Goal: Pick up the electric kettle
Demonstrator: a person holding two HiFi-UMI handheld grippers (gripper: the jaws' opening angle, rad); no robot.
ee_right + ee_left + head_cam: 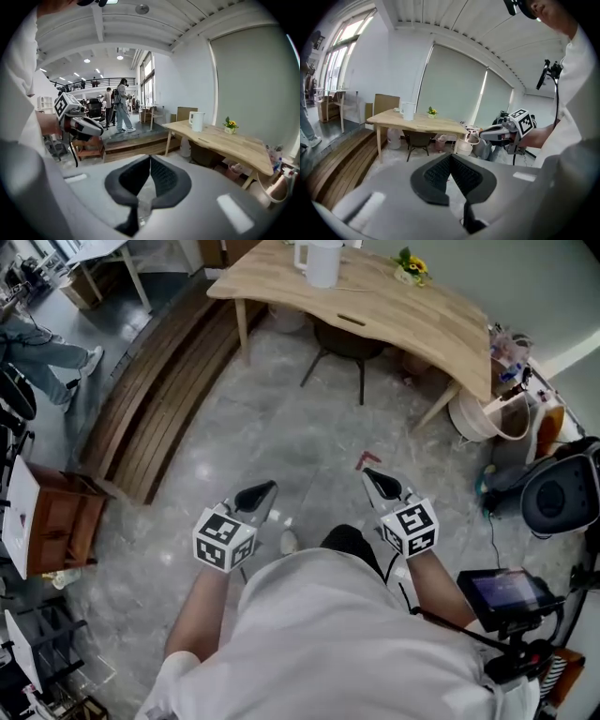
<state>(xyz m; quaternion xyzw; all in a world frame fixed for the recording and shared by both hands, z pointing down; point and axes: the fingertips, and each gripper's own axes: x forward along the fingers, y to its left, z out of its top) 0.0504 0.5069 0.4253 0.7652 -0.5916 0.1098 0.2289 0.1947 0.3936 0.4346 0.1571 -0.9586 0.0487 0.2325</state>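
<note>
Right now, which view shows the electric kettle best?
The right gripper view: the whole electric kettle shows, handle included. The left gripper view shows the kettle smaller; the head view cuts off its top.

white electric kettle [319, 261]; pale wood-grain table [394, 310]; yellow flowers [412, 266]; grey marbled floor [281, 437]; brown plank decking [159, 409]; white shirt [347, 643].

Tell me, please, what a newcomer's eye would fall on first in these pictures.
First, the two grippers with black-and-white marker cubes low in the head view: the left gripper and the right gripper, both shut and empty. Next, the white electric kettle standing on the wooden table at the top, with yellow flowers near it.
</note>
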